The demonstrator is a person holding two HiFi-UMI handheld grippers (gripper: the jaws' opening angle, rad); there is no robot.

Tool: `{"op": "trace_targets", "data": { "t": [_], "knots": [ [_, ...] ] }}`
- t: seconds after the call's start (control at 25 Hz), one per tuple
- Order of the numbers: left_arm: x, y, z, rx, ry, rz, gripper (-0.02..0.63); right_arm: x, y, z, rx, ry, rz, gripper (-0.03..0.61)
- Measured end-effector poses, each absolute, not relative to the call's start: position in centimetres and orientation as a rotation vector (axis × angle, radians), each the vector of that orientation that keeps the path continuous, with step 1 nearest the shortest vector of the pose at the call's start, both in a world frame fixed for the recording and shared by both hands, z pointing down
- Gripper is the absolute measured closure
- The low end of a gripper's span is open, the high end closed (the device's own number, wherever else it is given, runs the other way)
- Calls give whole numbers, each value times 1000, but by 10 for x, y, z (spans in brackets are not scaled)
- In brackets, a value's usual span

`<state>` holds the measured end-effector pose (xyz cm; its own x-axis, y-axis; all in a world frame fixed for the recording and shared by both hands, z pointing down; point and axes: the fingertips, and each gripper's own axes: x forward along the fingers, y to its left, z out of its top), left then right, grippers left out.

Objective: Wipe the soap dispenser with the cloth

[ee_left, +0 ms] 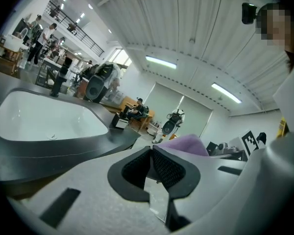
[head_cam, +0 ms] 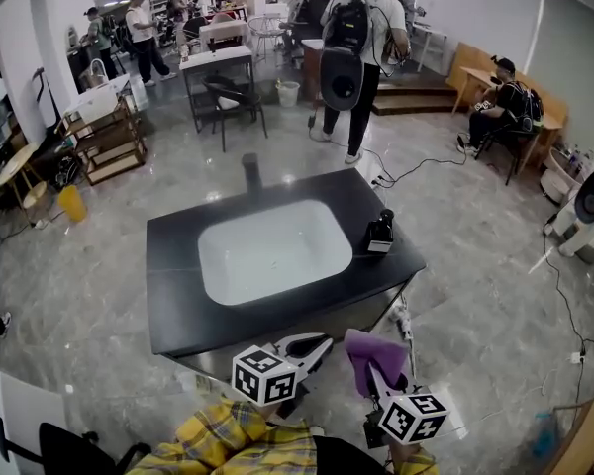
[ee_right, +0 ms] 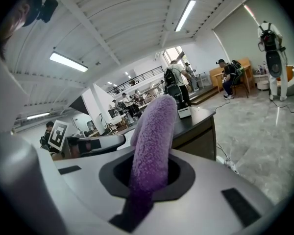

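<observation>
Right gripper [ee_right: 150,172] held the cloth [ee_right: 154,131] tight in its fingers, left gripper [ee_left: 151,151] had its fingers together, dispenser [head_cam: 380,233] stood on the tabletop [head_cam: 178,300].

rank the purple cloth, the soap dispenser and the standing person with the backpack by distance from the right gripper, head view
1. purple cloth: clamped in the right gripper, at the counter's near edge.
2. soap dispenser: on the counter's right side, beside the basin.
3. person with the backpack: across the floor, beyond the counter.
</observation>
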<state>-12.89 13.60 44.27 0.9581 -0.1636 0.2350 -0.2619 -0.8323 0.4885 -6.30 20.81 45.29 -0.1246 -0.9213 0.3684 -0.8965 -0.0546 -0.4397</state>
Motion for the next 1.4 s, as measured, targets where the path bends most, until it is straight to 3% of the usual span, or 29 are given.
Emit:
{"op": "trace_targets", "data": {
  "t": [1.4],
  "knots": [
    [6,21,451,2579,-197,307,604,62,107,465,-2126,2034,-977,541]
  ]
}}
